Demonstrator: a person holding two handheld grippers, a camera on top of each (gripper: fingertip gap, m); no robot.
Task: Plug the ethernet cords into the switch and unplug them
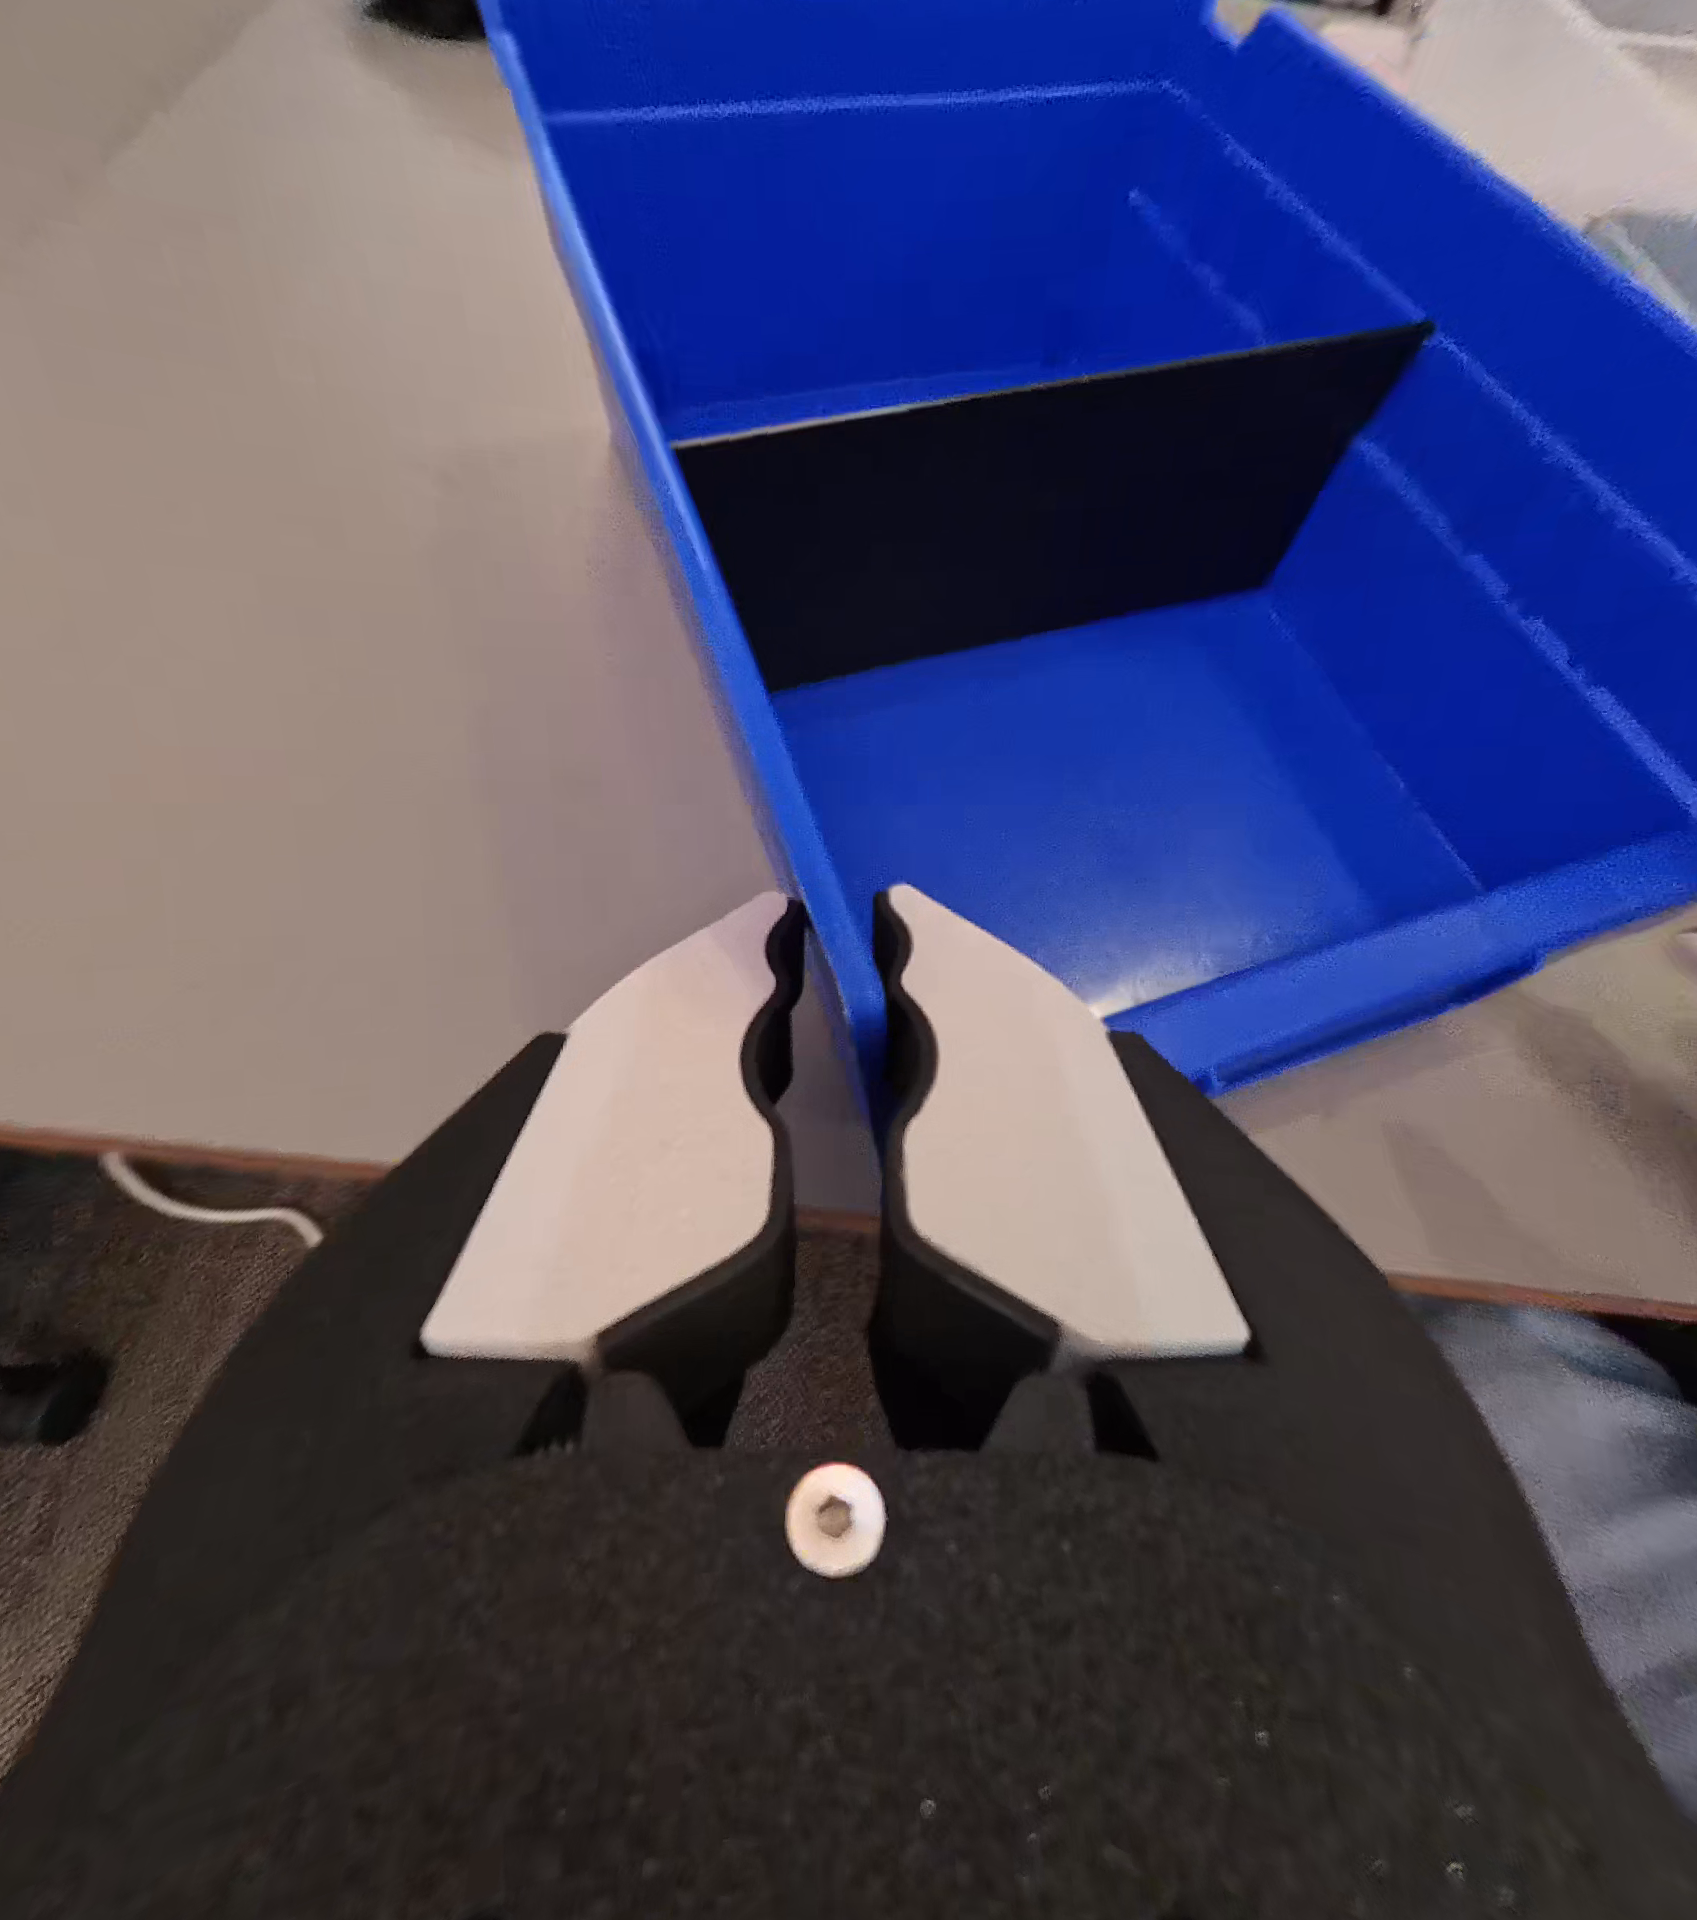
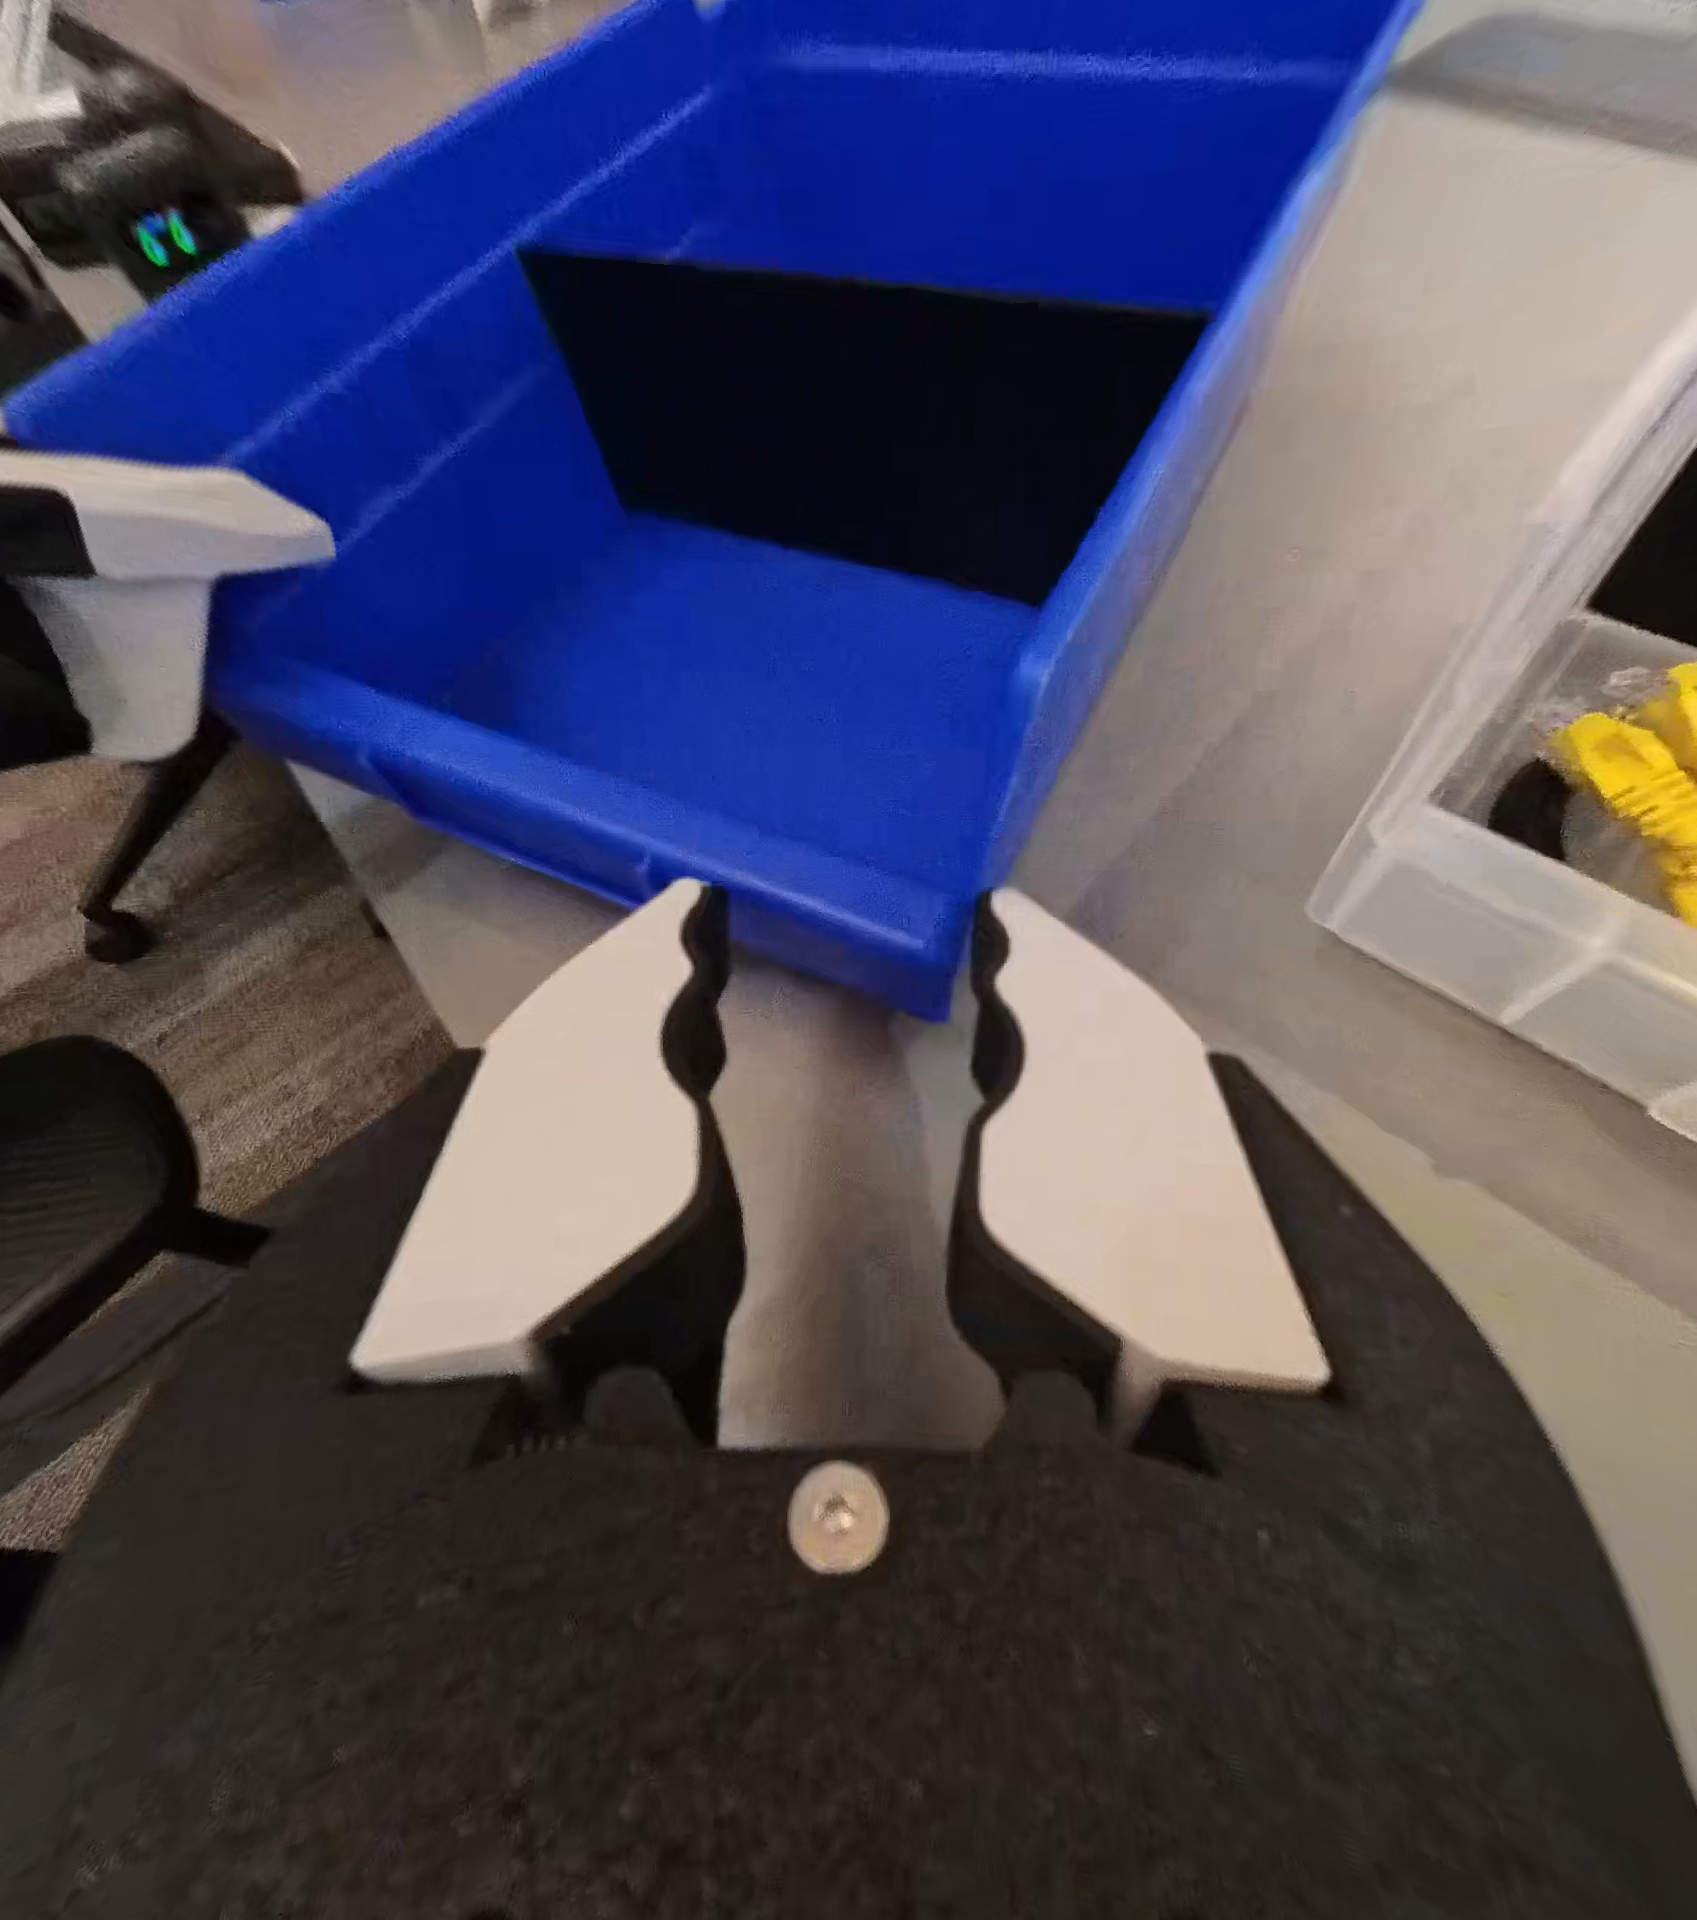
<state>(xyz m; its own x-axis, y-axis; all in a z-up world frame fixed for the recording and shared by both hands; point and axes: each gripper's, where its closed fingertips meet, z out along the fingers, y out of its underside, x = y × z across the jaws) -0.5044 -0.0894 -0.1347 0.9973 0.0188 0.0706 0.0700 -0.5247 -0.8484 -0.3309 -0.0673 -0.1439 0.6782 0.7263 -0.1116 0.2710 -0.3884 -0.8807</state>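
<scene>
Our left claw (image 1: 839, 914) is clamped on the near left wall of the blue bin (image 1: 1114, 790), pads either side of its rim. Our right claw (image 2: 839, 914) stands open at the bin's near right corner, gripping nothing. Yellow ethernet cords (image 2: 1696, 800) lie in a clear tray (image 2: 1509, 935) on the surface (image 2: 1239, 727), right of the bin

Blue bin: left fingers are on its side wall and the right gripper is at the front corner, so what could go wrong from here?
1. The left gripper pinches only the thin side wall of the blue bin; it may slip or twist.
2. The bin sits near the table edge and could slide off.
3. The right gripper, open, could nudge the corner.
</scene>
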